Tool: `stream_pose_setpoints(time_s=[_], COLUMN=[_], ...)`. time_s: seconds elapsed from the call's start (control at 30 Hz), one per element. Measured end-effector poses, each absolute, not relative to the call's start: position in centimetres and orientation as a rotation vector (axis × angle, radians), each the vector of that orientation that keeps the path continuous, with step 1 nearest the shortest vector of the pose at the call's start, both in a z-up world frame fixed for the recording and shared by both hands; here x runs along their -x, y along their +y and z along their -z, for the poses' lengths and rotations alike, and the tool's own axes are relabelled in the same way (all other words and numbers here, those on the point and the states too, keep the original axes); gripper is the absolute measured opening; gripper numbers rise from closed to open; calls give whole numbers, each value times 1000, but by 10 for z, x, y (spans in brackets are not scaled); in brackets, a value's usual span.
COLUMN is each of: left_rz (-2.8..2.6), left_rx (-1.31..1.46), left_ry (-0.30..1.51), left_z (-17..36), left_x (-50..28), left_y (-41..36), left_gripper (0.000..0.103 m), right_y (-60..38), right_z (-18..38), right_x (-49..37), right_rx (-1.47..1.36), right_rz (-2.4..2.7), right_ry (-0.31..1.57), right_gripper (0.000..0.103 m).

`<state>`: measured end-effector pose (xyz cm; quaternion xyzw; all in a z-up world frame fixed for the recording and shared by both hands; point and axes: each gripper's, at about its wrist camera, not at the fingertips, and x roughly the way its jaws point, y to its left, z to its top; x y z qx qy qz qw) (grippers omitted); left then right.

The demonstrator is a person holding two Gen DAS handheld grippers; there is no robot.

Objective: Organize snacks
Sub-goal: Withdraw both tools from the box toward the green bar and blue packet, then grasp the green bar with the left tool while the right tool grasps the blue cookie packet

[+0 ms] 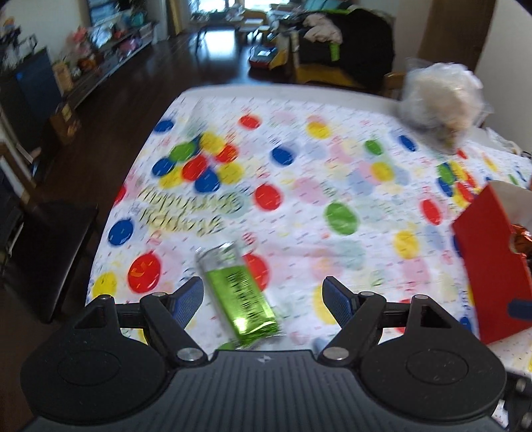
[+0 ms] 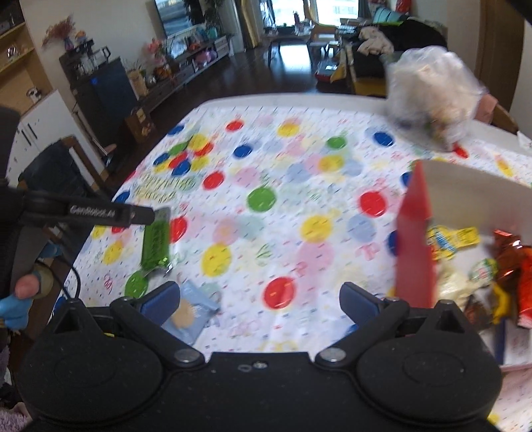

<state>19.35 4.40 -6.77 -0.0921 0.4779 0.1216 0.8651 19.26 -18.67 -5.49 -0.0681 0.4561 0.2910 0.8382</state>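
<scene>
Both grippers hovered with jaws wide, holding nothing.

My left gripper (image 1: pixel 262 292) straddled the green snack bar (image 1: pixel 237 295) at lower centre; my right gripper (image 2: pixel 259 299) neared the blue packet (image 2: pixel 191 314), lower left. I judged the slick foil could skid sideways; the red box (image 2: pixel 415 239) sat right.

Daylight is entering through far windows (image 2: pixel 335 13) and glaring off the dark wood floor (image 1: pixel 212 43). A low media shelf (image 2: pixel 186 66) is running along the left wall. A dark sofa (image 1: pixel 352 43) is sitting opposite, carrying heaped clothes.
</scene>
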Motion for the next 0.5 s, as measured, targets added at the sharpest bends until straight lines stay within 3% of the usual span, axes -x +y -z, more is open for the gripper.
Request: stream_pose_setpoints(time_s=[0.5], left_rz=[-291], left_rx=[299], left_ry=[1178], left_z=[123], left_x=[-234], left_y=[90], left_gripper=[75], right_y=[-109], right_z=[112], right_x=[-190], right_rx=[172], right_rz=[-566], right_ry=[1190], right_gripper=[95])
